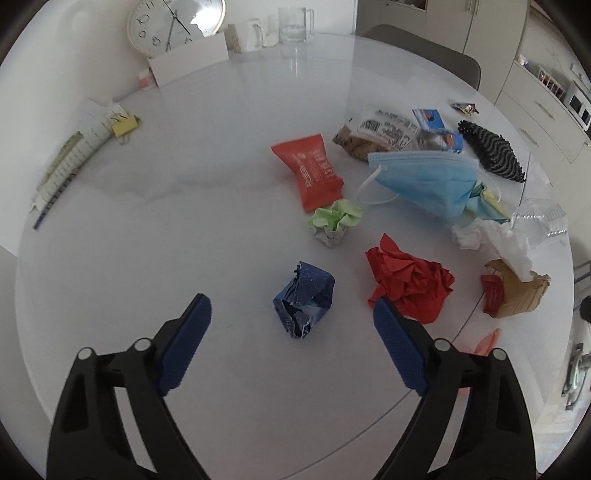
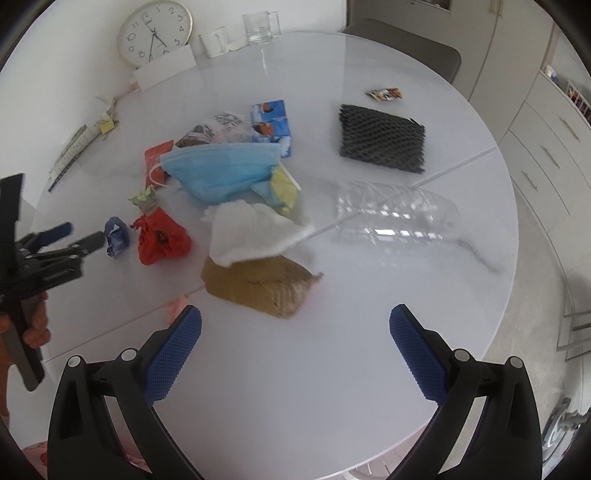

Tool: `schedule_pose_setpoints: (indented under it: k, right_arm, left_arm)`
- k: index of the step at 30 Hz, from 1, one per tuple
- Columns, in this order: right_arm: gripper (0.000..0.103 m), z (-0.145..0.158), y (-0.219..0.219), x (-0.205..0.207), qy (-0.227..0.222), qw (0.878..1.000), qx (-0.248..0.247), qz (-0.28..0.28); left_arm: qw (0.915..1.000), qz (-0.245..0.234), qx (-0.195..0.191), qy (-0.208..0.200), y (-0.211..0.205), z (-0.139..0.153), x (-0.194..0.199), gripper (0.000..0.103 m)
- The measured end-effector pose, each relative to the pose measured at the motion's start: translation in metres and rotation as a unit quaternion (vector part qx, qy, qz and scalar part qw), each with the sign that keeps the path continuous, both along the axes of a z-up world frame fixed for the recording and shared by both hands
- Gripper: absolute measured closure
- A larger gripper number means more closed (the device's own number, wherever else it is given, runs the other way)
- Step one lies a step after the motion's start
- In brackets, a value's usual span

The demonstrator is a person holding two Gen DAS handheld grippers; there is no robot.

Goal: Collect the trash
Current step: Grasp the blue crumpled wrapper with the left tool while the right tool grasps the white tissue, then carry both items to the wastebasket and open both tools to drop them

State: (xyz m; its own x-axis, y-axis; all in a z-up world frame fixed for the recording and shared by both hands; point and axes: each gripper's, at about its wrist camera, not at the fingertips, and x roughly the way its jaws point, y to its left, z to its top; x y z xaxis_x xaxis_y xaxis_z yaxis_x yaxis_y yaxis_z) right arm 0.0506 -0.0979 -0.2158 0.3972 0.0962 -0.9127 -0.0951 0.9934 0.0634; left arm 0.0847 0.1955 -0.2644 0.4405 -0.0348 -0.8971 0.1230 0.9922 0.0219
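Trash lies scattered on a round white table (image 1: pixel 184 229). A crumpled blue paper ball (image 1: pixel 304 299) sits just ahead of my left gripper (image 1: pixel 291 301), whose fingers stand open on either side of it, apart from it. Beside it are a red paper wad (image 1: pixel 410 284), a green wad (image 1: pixel 334 221), an orange packet (image 1: pixel 310 170) and a blue face mask (image 1: pixel 424 181). My right gripper (image 2: pixel 295 310) is open and holds nothing, just short of a brown paper bag (image 2: pixel 258 284) with white tissue (image 2: pixel 251 232) on it. A clear plastic bottle (image 2: pixel 395 218) lies to the right.
A black foam net (image 2: pixel 382 138), juice cartons (image 2: pixel 271 125) and a small wrapper (image 2: pixel 384 93) lie further back. A clock (image 2: pixel 155 31), mugs (image 2: pixel 214 40) and a glass (image 2: pixel 258 26) stand at the far edge. A chair (image 2: pixel 402 51) and cabinets (image 2: pixel 546 147) are beyond the table.
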Motion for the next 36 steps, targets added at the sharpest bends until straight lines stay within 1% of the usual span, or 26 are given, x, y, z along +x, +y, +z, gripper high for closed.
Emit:
schedule_pose_setpoints:
  k: [3, 6, 7, 9, 11, 12, 13, 15, 18, 20, 22, 24, 25, 27, 28, 29, 30, 31, 33, 36]
  right_arm:
    - [0.002, 0.002, 0.005, 0.008, 0.000, 1.000, 0.000, 0.007]
    - [0.002, 0.003, 0.005, 0.016, -0.001, 1.000, 0.001, 0.007]
    - [0.002, 0.004, 0.003, 0.019, -0.001, 1.000, 0.006, 0.005]
    - [0.002, 0.004, -0.002, 0.025, 0.004, 1.000, 0.017, 0.001]
    - [0.002, 0.005, -0.007, 0.029, 0.005, 1.000, 0.026, -0.003]
    - [0.002, 0.005, -0.011, 0.032, 0.008, 1.000, 0.027, -0.007]
    - [0.002, 0.005, -0.014, 0.034, 0.010, 0.999, 0.028, -0.012]
    - [0.002, 0.004, -0.016, 0.038, 0.020, 0.999, 0.042, -0.017]
    - [0.002, -0.003, -0.001, 0.048, 0.041, 0.997, 0.073, -0.003]
    - [0.002, -0.007, 0.017, 0.056, 0.046, 0.997, 0.067, 0.016]
    - [0.002, -0.014, 0.036, 0.064, 0.044, 0.996, 0.059, 0.040]
    - [0.003, -0.025, 0.052, 0.075, 0.047, 0.997, 0.032, 0.052]
    - [0.006, -0.030, 0.057, 0.080, 0.049, 0.997, 0.019, 0.054]
    - [0.023, -0.044, 0.063, 0.091, 0.062, 0.996, 0.004, 0.056]
    - [0.027, -0.053, 0.067, 0.097, 0.075, 0.996, -0.004, 0.056]
    - [0.032, -0.058, 0.068, 0.100, 0.082, 0.995, -0.009, 0.056]
    - [0.045, -0.064, 0.070, 0.103, 0.088, 0.994, -0.018, 0.056]
    - [0.052, -0.068, 0.071, 0.106, 0.093, 0.994, -0.022, 0.056]
    - [0.078, -0.068, 0.070, 0.108, 0.095, 0.994, -0.005, 0.053]
    - [0.091, -0.059, 0.069, 0.109, 0.085, 0.995, 0.020, 0.051]
  left_arm:
    - [0.9998, -0.017, 0.002, 0.004, -0.004, -0.015, 0.008, 0.021]
    - [0.9994, -0.033, -0.003, 0.004, -0.007, -0.019, 0.012, 0.028]
    - [0.9992, -0.039, -0.002, 0.005, -0.009, -0.022, 0.014, 0.034]
    - [0.9988, -0.047, 0.001, 0.011, -0.010, -0.026, 0.017, 0.041]
    - [0.9985, -0.051, 0.013, 0.018, -0.012, -0.032, 0.021, 0.055]
    - [0.9984, -0.050, 0.013, 0.024, -0.011, -0.035, 0.023, 0.065]
    - [0.9986, -0.047, 0.006, 0.025, -0.010, -0.036, 0.025, 0.065]
    - [0.9988, -0.042, -0.008, 0.022, -0.006, -0.034, 0.025, 0.068]
    - [0.9984, -0.050, -0.017, 0.020, -0.005, -0.034, 0.025, 0.068]
    - [0.9983, -0.051, -0.019, 0.020, -0.002, -0.034, 0.025, 0.069]
    - [0.9980, -0.050, -0.029, 0.023, 0.001, -0.032, 0.025, 0.069]
    - [0.9979, -0.046, -0.038, 0.023, 0.004, -0.028, 0.024, 0.069]
    - [0.9980, -0.044, -0.040, 0.023, 0.006, -0.025, 0.024, 0.069]
    - [0.9980, -0.041, -0.044, 0.022, 0.007, -0.019, 0.021, 0.069]
    - [0.9979, -0.040, -0.047, 0.021, 0.008, -0.017, 0.020, 0.069]
    - [0.9976, -0.037, -0.054, 0.021, 0.009, -0.015, 0.019, 0.069]
    - [0.9975, -0.036, -0.056, 0.020, 0.009, -0.013, 0.018, 0.069]
    - [0.9976, -0.034, -0.058, 0.017, 0.010, -0.010, 0.016, 0.069]
    - [0.9976, -0.033, -0.059, 0.014, 0.010, -0.007, 0.014, 0.069]
    - [0.9974, -0.033, -0.062, 0.013, 0.010, -0.004, 0.011, 0.069]
